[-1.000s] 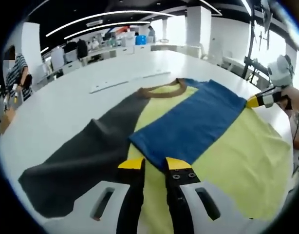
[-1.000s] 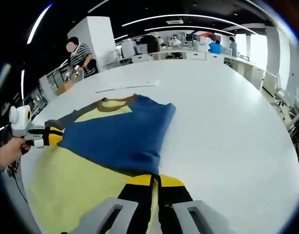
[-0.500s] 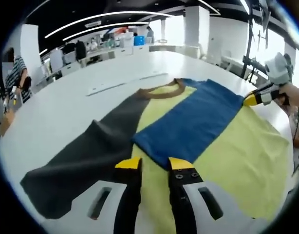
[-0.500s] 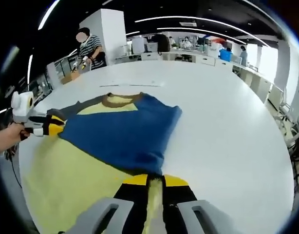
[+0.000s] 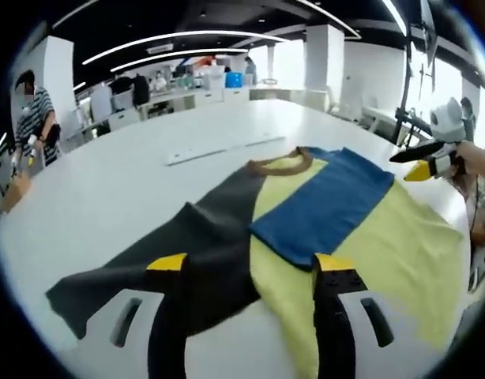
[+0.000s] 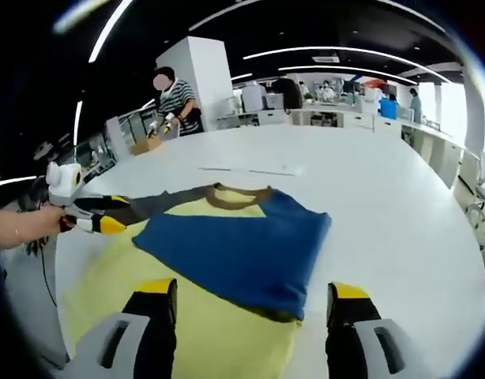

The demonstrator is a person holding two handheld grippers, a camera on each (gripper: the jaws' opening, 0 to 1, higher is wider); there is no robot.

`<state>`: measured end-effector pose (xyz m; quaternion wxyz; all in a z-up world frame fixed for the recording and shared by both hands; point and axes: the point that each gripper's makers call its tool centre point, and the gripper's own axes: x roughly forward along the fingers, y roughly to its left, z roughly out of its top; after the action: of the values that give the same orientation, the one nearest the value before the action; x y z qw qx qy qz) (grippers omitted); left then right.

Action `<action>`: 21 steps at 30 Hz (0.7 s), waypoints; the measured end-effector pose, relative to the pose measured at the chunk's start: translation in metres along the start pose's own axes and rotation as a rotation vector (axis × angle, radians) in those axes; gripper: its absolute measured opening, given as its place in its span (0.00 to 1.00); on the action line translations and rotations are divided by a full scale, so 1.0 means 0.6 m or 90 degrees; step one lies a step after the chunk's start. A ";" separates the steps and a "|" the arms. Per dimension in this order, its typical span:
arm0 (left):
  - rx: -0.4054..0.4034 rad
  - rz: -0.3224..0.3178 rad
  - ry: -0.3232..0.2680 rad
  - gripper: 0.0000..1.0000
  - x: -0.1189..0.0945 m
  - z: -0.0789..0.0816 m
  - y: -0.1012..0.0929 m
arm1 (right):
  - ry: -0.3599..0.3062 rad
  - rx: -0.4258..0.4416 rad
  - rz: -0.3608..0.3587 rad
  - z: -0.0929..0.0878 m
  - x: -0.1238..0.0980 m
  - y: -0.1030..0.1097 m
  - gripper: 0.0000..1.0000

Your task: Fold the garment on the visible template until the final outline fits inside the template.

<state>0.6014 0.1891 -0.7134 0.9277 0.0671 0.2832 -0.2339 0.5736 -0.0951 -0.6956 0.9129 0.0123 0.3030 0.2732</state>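
Observation:
A T-shirt lies flat on the white table (image 5: 100,197). Its body is yellow (image 5: 385,245), its collar brown (image 5: 279,164). The blue sleeve (image 5: 325,207) is folded across the chest and the dark grey sleeve (image 5: 175,253) stretches out to the left. My left gripper (image 5: 251,263) is open, held wide over the hem with nothing in it. My right gripper (image 6: 253,288) is open too, just short of the blue sleeve (image 6: 238,251) and yellow body (image 6: 140,292). Each gripper also appears in the other's view, hand-held and open: right gripper (image 5: 402,166), left gripper (image 6: 114,215).
A thin white strip (image 5: 219,148) (image 6: 250,170) lies on the table beyond the collar. A person in a striped shirt (image 6: 175,99) stands at the far table edge. Desks and people line the back of the room. A dark stand (image 5: 407,75) rises at the right.
Both grippers have opened and let go of the blue sleeve's edge, which now lies flat over the yellow body. Both cameras have pulled back and risen a little.

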 end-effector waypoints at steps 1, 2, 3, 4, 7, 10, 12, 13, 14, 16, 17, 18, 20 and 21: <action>0.001 0.003 -0.001 0.68 -0.004 0.000 0.004 | -0.003 0.000 0.009 0.003 -0.002 0.005 0.87; 0.003 0.006 -0.002 0.70 -0.010 -0.001 0.009 | -0.007 -0.004 0.019 0.007 -0.006 0.011 0.89; 0.006 0.009 -0.002 0.72 -0.017 -0.002 0.013 | -0.009 -0.012 0.029 0.011 -0.010 0.018 0.92; 0.008 0.011 -0.003 0.73 -0.022 -0.003 0.017 | -0.009 -0.016 0.033 0.012 -0.012 0.021 0.94; 0.004 0.015 -0.006 0.79 -0.041 -0.007 0.030 | -0.016 -0.033 0.060 0.019 -0.025 0.040 0.99; 0.006 0.024 -0.010 0.83 -0.062 -0.012 0.046 | -0.017 -0.036 0.082 0.023 -0.039 0.055 0.99; 0.005 0.031 -0.012 0.86 -0.077 -0.016 0.057 | -0.020 -0.038 0.092 0.027 -0.049 0.063 0.99; 0.002 0.034 -0.013 0.88 -0.083 -0.017 0.062 | -0.021 -0.041 0.095 0.028 -0.055 0.067 0.99; 0.000 0.039 -0.015 0.89 -0.092 -0.019 0.069 | -0.023 -0.043 0.097 0.030 -0.060 0.069 0.99; -0.003 0.045 -0.015 0.91 -0.103 -0.024 0.078 | -0.026 -0.048 0.100 0.031 -0.068 0.075 0.99; -0.002 0.050 -0.016 0.92 -0.111 -0.027 0.086 | -0.028 -0.052 0.104 0.032 -0.075 0.079 0.99; -0.003 0.057 -0.013 0.94 -0.119 -0.032 0.094 | -0.029 -0.055 0.107 0.033 -0.081 0.083 0.99; -0.004 0.063 -0.010 0.96 -0.129 -0.039 0.101 | -0.028 -0.060 0.113 0.032 -0.089 0.090 0.99; -0.006 0.069 -0.007 0.97 -0.137 -0.044 0.108 | -0.027 -0.066 0.116 0.031 -0.095 0.095 0.99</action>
<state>0.5587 0.2855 -0.6903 0.9408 0.0767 0.2753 -0.1823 0.5181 -0.0729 -0.6386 0.8900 -0.0018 0.2664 0.3701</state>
